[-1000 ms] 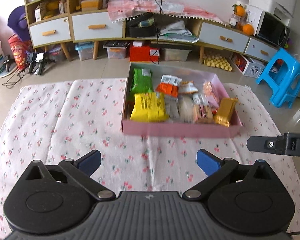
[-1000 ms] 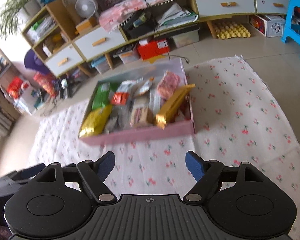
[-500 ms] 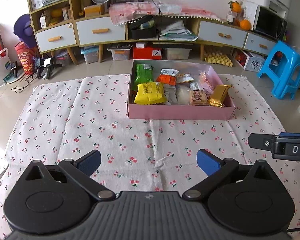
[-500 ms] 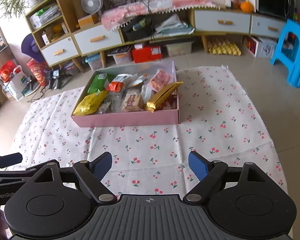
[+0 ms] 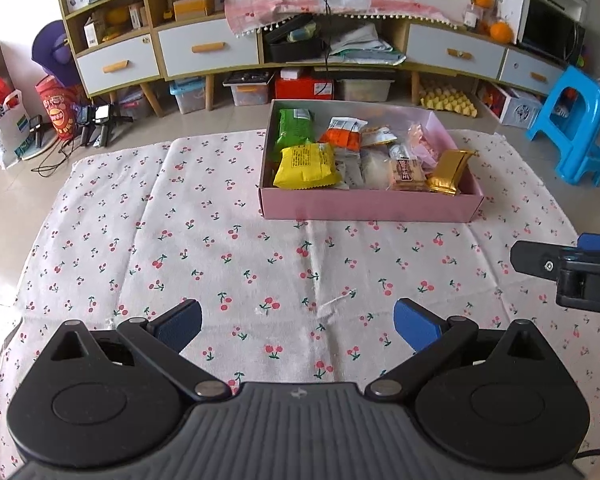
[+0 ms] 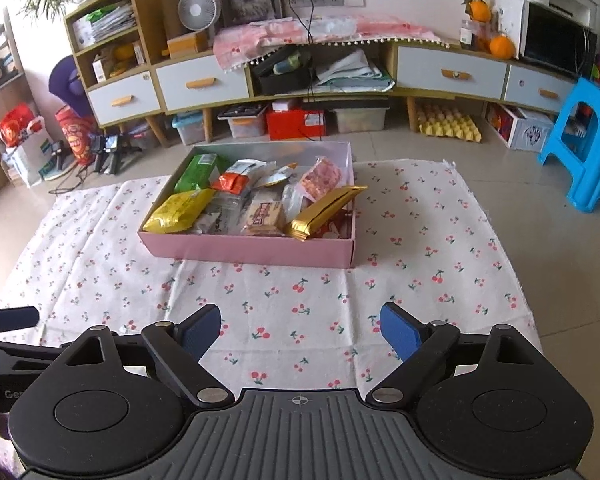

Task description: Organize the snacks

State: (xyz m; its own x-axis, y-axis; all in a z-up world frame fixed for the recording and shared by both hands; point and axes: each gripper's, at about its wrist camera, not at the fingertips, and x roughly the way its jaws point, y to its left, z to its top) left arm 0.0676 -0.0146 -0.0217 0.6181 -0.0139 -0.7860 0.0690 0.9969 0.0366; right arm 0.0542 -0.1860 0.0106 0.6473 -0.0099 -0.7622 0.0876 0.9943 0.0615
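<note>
1. Right gripper [image 6: 300,330] hangs over the cherry-print cloth [image 6: 420,240], jaws spread wide and just been opening further, nothing between the blue pads [image 6: 400,330].
2. Left gripper [image 5: 296,322] likewise: jaws wide apart, empty, only bare cloth beneath.
3. The two grippers sit side by side, each one's tip showing at the edge of the other's view.
4. Ahead of both, well apart from the jaws, the pink box [image 6: 252,252] rests on the cloth.
5. Inside it the snacks: yellow packet [image 5: 306,166] at the near left corner, green packet [image 5: 294,128] behind it, orange packet [image 5: 342,134] toward the middle, gold bar [image 6: 326,212] leaning at the near right.
6. Beyond, a blue stool [image 6: 588,144] stands on the tiled floor.
</note>
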